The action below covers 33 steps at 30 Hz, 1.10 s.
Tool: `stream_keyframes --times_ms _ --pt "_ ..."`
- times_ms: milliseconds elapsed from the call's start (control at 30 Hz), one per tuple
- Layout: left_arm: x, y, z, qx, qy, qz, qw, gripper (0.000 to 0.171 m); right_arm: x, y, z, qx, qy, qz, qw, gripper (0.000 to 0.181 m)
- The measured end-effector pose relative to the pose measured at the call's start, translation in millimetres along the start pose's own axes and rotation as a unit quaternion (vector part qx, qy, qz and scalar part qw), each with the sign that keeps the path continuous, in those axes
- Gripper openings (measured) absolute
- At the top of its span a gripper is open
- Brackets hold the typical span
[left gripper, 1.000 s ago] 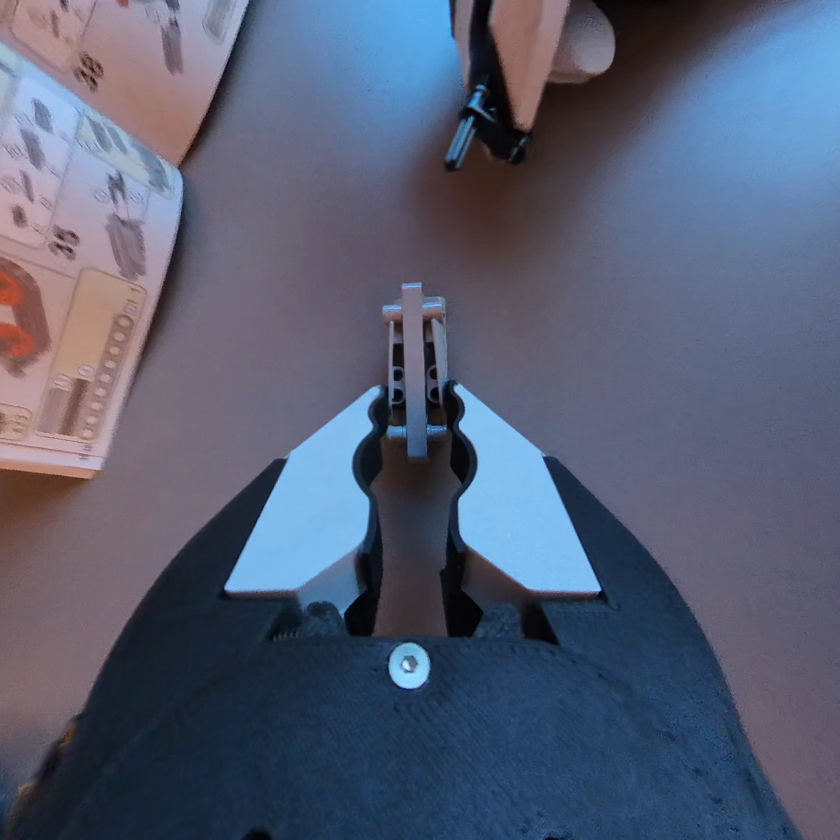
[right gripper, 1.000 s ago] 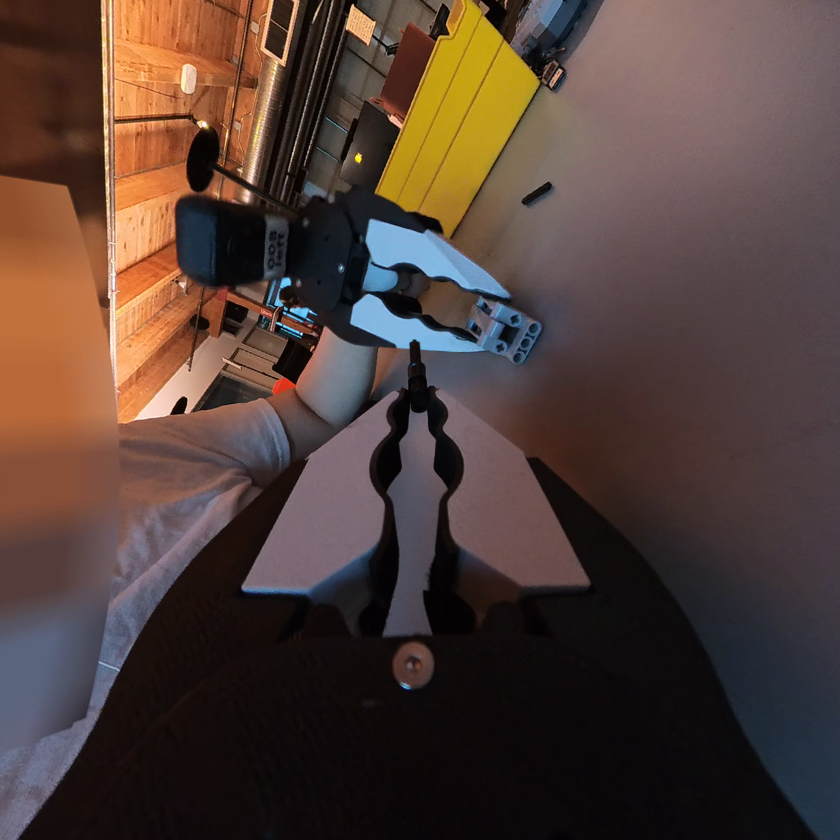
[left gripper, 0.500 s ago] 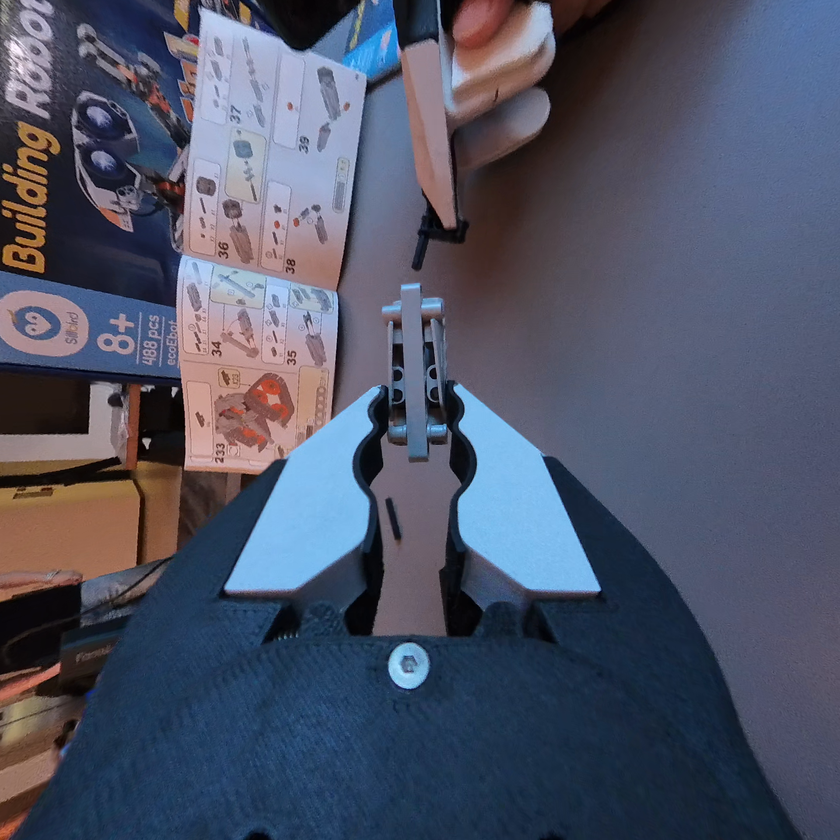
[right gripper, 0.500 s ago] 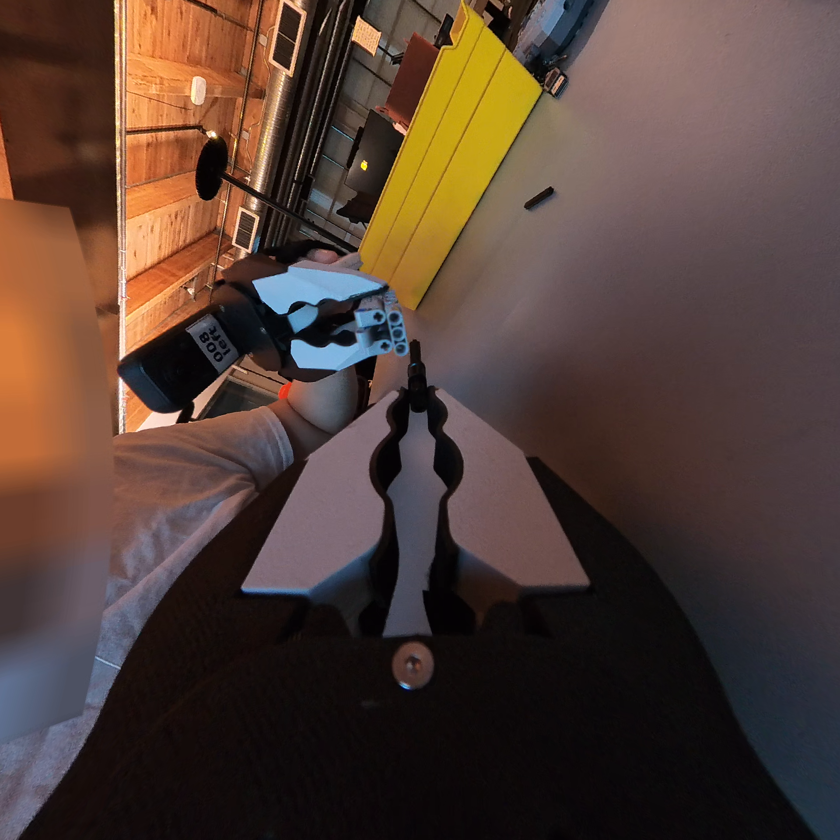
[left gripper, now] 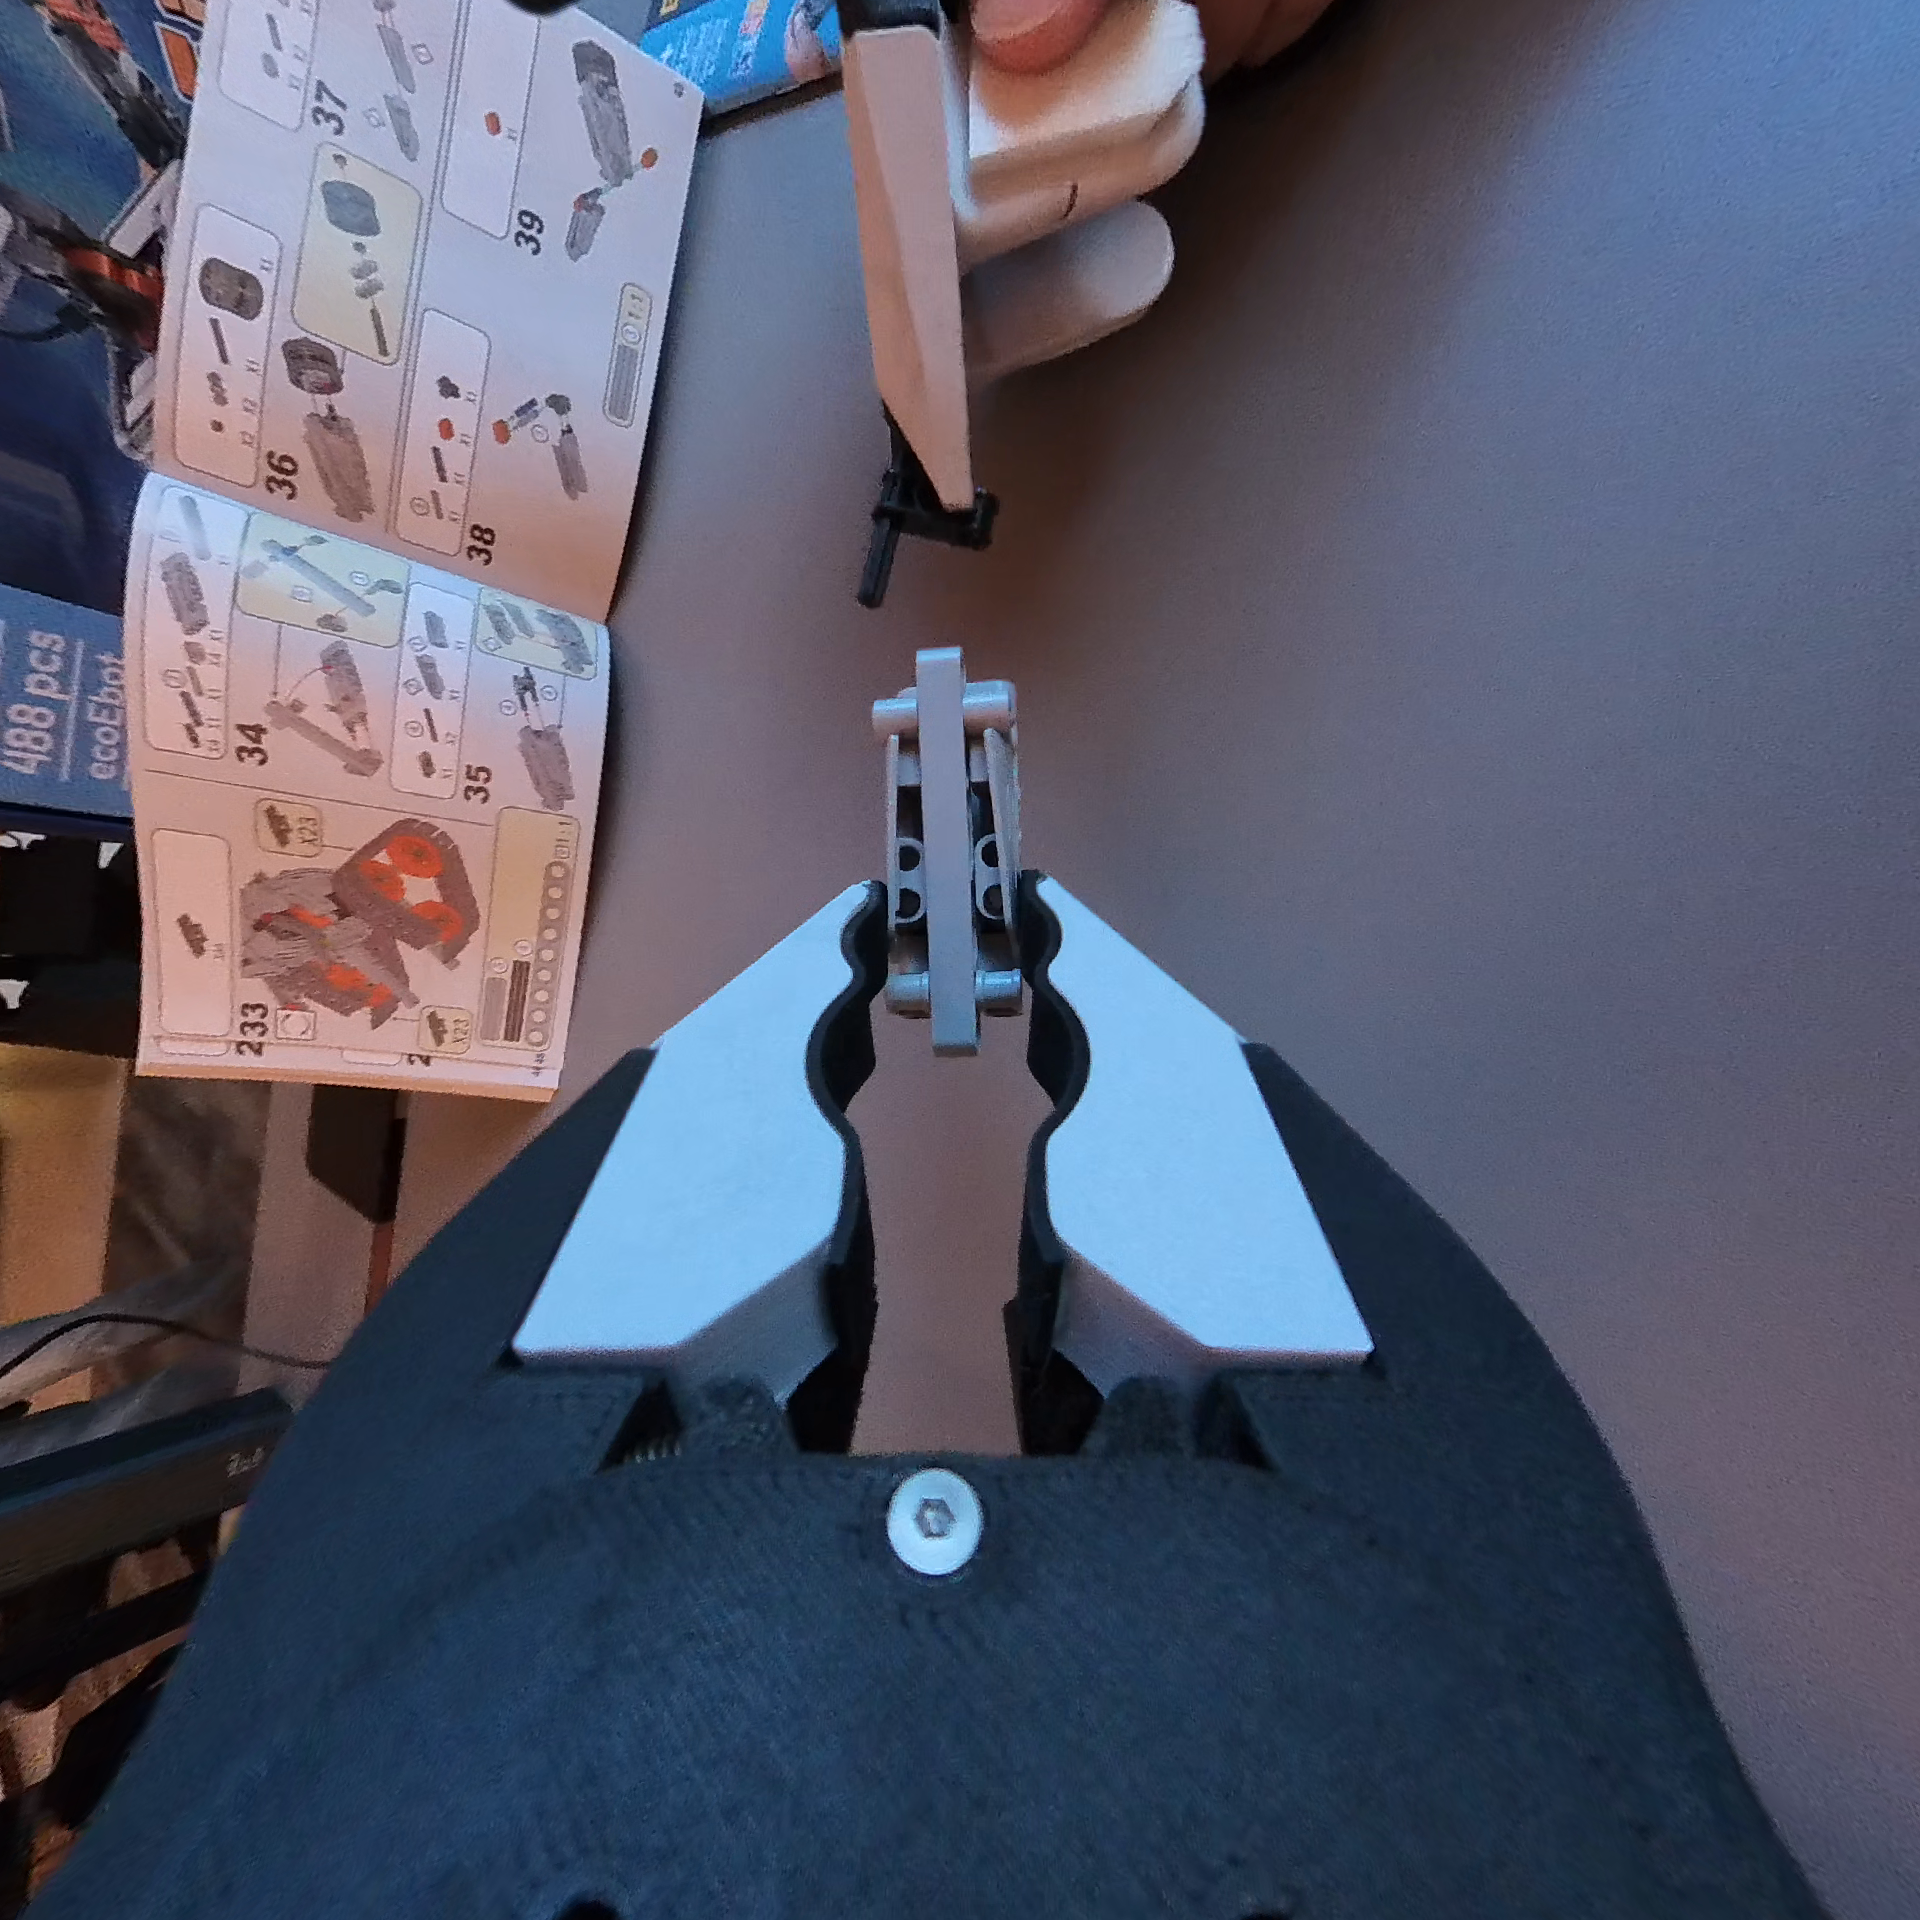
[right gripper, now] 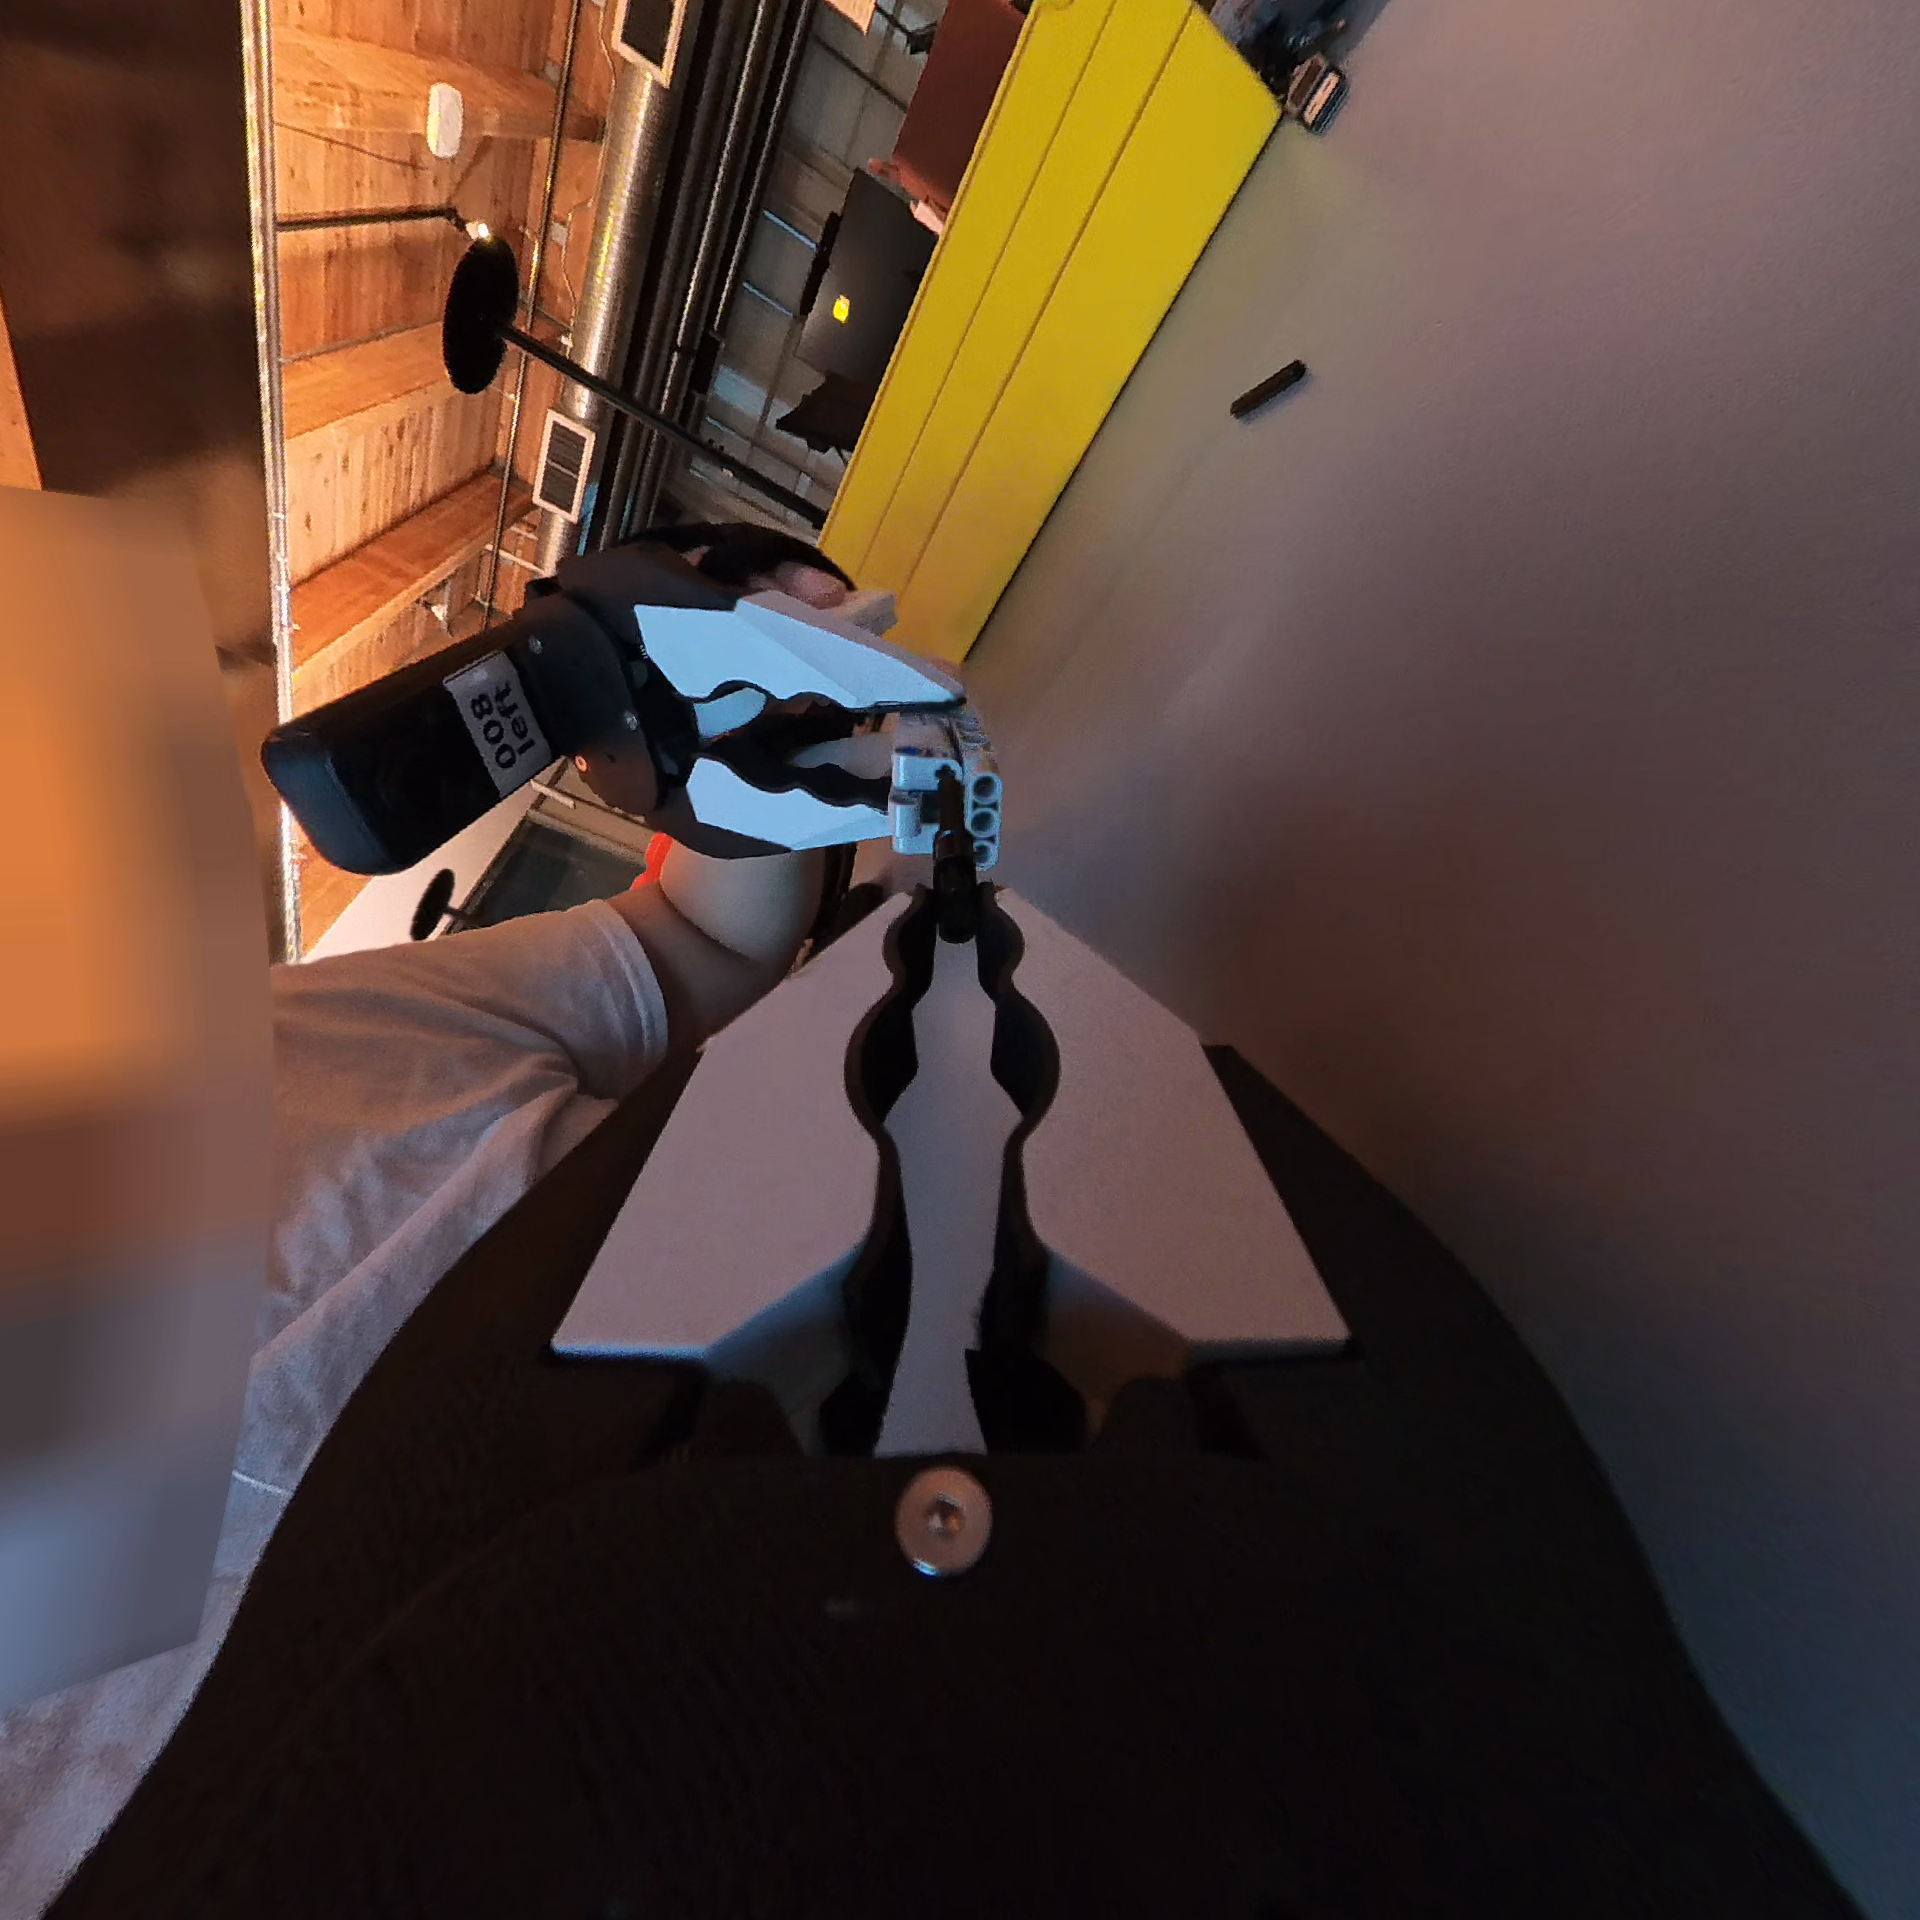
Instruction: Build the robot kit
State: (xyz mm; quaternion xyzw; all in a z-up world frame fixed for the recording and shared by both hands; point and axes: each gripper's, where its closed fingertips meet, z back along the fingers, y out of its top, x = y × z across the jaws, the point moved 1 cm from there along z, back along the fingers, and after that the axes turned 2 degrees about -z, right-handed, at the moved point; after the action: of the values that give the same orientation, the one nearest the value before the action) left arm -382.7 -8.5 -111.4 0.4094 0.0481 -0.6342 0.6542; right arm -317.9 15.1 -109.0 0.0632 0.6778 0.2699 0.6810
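My left gripper (left gripper: pixel 948 904) is shut on a grey building-brick assembly (left gripper: pixel 948 831) of beams and pins, which sticks out past its tips above the brown table (left gripper: pixel 1455 935). My right gripper (right gripper: pixel 954 914) is shut on a thin black axle pin (right gripper: pixel 951 842) that points forward. In the right wrist view the pin's tip sits right at the holes of the grey assembly (right gripper: pixel 961 792) held by the left gripper (right gripper: pixel 883 774). In the left wrist view the right gripper (left gripper: pixel 925 488) with the black pin (left gripper: pixel 883 551) is just beyond the assembly.
An open instruction booklet (left gripper: pixel 395 520) lies at the left on the table, next to a blue set box (left gripper: pixel 62 623). A small black piece (right gripper: pixel 1268 390) lies farther off on the table. A yellow cabinet (right gripper: pixel 1039 332) stands beyond the table edge. A person's arm in a white sleeve (right gripper: pixel 447 1060) is at the left. Spacing between my two grippers at the tips: around 6 centimetres.
The left gripper has lifted and turned the grey assembly toward the right gripper. The black pin's tip, apart from it before, now sits at the assembly's holes.
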Motion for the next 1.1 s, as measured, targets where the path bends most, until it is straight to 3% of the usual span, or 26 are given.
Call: stream_keyframes --times_ms 400,1100 --pt "14.6 2.6 -8.1 -0.014 -0.003 -0.060 0.998 0.023 -1.5 -20.3 -9.0 -0.070 -0.002 0.005 0.997 0.006" --pt "24.5 3.7 -6.3 0.005 -0.045 -0.027 0.999 0.023 1.1 -29.3 -12.9 -0.102 -0.015 0.005 0.995 0.006"
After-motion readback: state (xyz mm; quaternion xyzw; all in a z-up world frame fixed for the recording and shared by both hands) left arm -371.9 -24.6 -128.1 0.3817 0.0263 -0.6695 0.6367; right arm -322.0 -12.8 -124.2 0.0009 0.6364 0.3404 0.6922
